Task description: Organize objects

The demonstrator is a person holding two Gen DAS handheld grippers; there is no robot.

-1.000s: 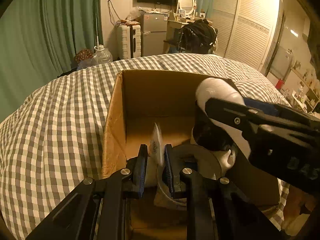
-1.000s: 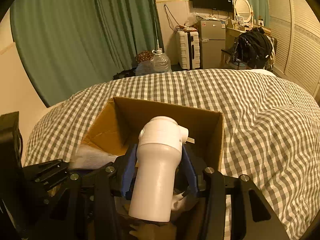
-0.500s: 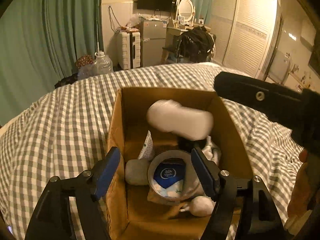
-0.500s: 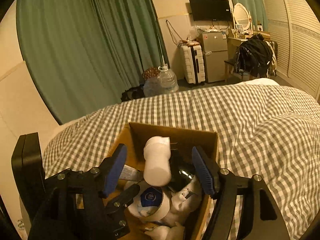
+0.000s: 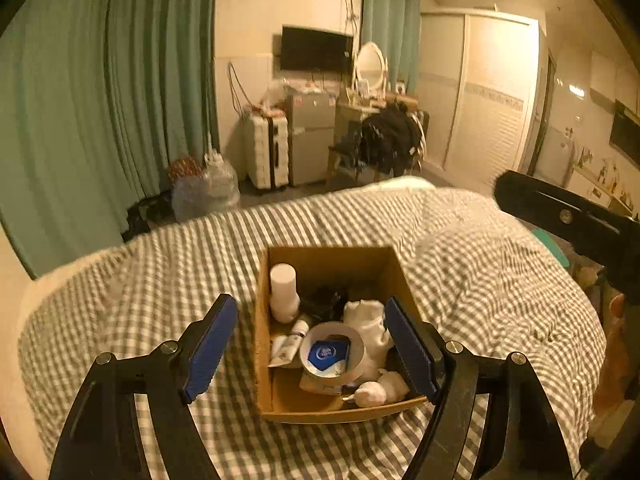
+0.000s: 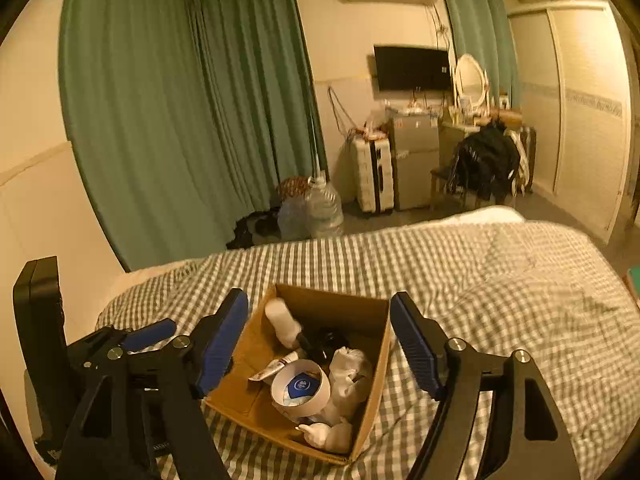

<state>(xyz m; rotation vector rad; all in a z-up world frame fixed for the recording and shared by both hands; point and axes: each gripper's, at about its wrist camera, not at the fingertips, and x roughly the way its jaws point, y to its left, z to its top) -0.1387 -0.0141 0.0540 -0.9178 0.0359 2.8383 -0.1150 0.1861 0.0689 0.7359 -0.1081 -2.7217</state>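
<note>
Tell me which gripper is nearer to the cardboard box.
Hard to say. The left gripper and the right gripper both hang open above the cardboard box, neither touching it.

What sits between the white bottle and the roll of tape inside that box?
A small squeezed tube, lying between the white bottle and the tape roll in the left wrist view.

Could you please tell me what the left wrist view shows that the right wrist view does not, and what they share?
Only the left wrist view shows the right tongs from the side, as a black arm, and a bare hand below it.

Only the right wrist view shows the left tongs from the side, with one blue pad, and clear water jugs in sharp focus.

Both show the brown cardboard box on the grey checked duvet, holding a white plastic bottle and a white tape roll.
</note>
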